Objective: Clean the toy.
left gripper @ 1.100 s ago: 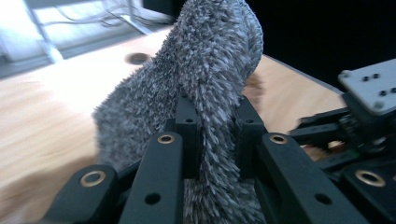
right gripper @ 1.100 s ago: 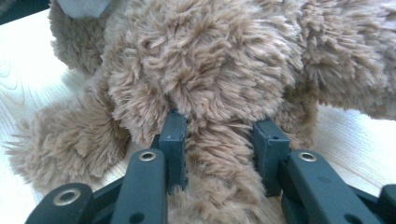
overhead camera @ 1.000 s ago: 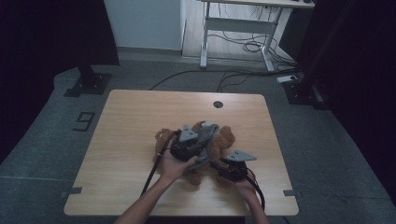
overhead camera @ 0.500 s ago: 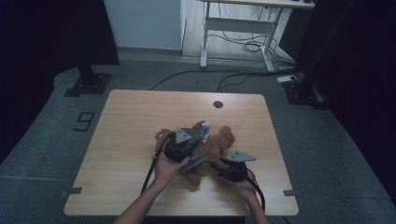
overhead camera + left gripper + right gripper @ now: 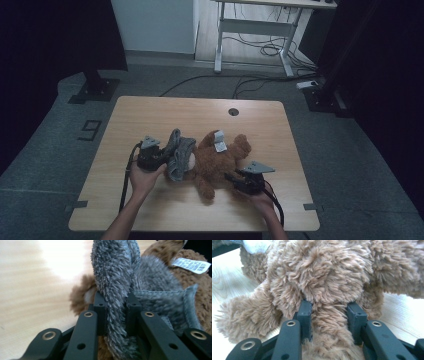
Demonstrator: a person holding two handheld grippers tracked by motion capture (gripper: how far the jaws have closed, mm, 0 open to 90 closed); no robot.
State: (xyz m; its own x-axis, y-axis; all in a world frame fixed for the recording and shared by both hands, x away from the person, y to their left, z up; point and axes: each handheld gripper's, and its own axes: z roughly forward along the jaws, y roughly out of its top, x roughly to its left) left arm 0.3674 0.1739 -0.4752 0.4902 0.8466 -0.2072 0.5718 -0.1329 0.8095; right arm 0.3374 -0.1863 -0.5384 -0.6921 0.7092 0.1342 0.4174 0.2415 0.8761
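Note:
A brown plush bear (image 5: 216, 161) lies on the wooden table (image 5: 150, 115), with a white label (image 5: 219, 140) on its upper side. A grey fleece garment (image 5: 179, 152) hangs bunched over the bear's left end. My left gripper (image 5: 167, 159) is shut on a fold of that grey garment (image 5: 117, 290), which is pinched between the two black pads (image 5: 100, 312). My right gripper (image 5: 231, 176) sits at the bear's right side, shut on a brown furry limb (image 5: 329, 320) of the bear (image 5: 319, 277).
A round cable hole (image 5: 233, 111) lies near the table's far edge. Beyond the table stand a white desk frame (image 5: 255, 30) with loose cables on the floor and a black stand base (image 5: 95, 87) at the left. Bare tabletop stretches to the left (image 5: 27, 290).
My left gripper has drawn the grey garment leftward, off the bear's middle toward its left end. The right gripper has stayed put on the bear.

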